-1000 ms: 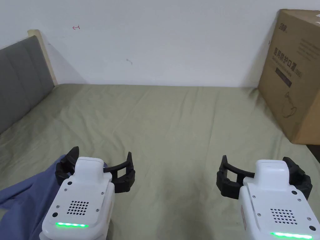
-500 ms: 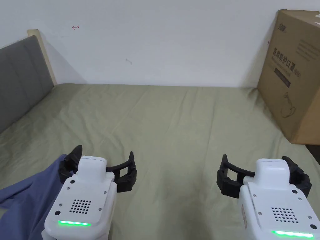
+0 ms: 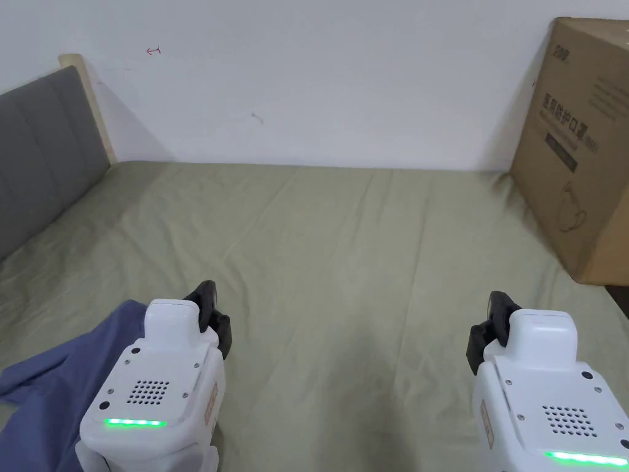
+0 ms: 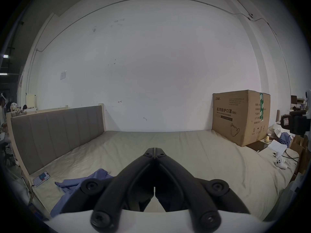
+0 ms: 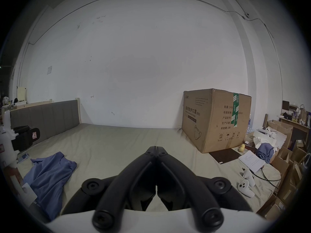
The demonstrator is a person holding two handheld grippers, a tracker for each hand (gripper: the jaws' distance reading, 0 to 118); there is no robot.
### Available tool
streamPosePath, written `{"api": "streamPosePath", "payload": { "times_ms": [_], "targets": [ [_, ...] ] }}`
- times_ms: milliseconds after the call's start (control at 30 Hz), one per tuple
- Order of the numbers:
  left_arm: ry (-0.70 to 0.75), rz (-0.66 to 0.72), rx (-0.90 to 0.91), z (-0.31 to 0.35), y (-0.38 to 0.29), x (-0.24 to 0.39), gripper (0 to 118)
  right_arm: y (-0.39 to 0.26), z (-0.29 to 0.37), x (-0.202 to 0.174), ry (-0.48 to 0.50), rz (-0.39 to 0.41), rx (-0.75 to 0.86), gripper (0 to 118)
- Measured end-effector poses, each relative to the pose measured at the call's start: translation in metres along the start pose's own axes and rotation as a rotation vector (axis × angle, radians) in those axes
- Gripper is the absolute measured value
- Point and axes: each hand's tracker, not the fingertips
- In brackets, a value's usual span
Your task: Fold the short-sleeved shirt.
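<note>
Left gripper (image 4: 154, 150), white body with black two-jaw claw: jaws pressed together tip to tip, nothing between them, held above the bed. Right gripper (image 5: 156, 149), same build: jaws likewise closed on nothing, tips meeting in its own view. In the head view the left gripper (image 3: 209, 301) sits low left and the right gripper (image 3: 499, 310) low right, well apart, each with a green light strip lit on its rear housing. Short-sleeved shirt (image 5: 48, 174), blue soft fabric, lies crumpled and unfolded on the pale olive-green bed sheet (image 3: 344, 258) at the near left part of the bed; in the head view the shirt (image 3: 55, 381) is partly behind the left gripper's body, neither gripper touching it as far as visible. Grey padded headboard (image 3: 37, 166) along the left edge of the bed. Large brown cardboard box (image 3: 583, 147) stands on the far right corner of the sheet against the white wall (image 3: 319, 80). Two white handheld controllers (image 5: 245, 182) lie on the sheet's right edge.
</note>
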Motion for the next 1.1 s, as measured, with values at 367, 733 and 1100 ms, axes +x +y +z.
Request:
{"api": "streamPosePath", "payload": {
  "times_ms": [367,733,1100],
  "targets": [
    [0.215,-0.009,0.003,0.037,0.003,-0.083,0,0.01,-0.019,-0.078,0.222,0.012,0.009,0],
    [0.497,-0.024,-0.05,0.11,0.003,-0.193,0,0.022,-0.017,-0.202,0.522,-0.024,0.016,0],
    [0.496,0.009,-0.159,0.114,-0.003,-0.229,0,0.025,-0.016,-0.234,0.599,-0.021,0.014,0]
  ]
}}
